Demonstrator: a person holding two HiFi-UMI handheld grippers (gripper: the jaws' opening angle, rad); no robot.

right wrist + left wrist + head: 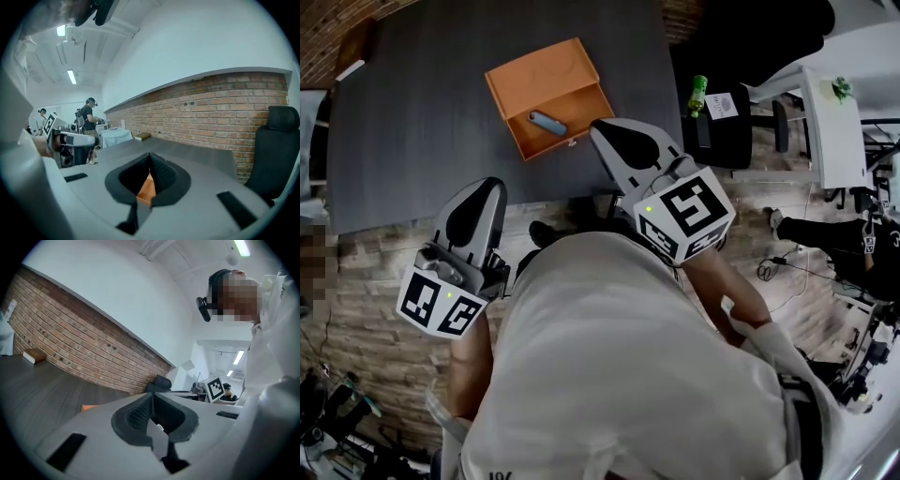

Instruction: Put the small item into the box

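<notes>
An open orange box (546,86) lies on the dark table (412,122), and a small blue item (547,122) rests inside it near its front wall. My right gripper (602,127) is shut and empty, with its tip just right of the box's front corner. Through the hollow behind its closed jaws, the right gripper view (150,158) shows a bit of the orange box (146,189). My left gripper (488,186) is also shut and empty. It hovers at the table's near edge, well short of the box. A sliver of the box (88,407) shows past the left gripper (150,397).
A green bottle (697,94) and a paper stand on a black seat right of the table. A white desk (825,122) and cables lie further right. A book (34,355) sits at the table's far corner by the brick wall. A person (88,117) stands in the background.
</notes>
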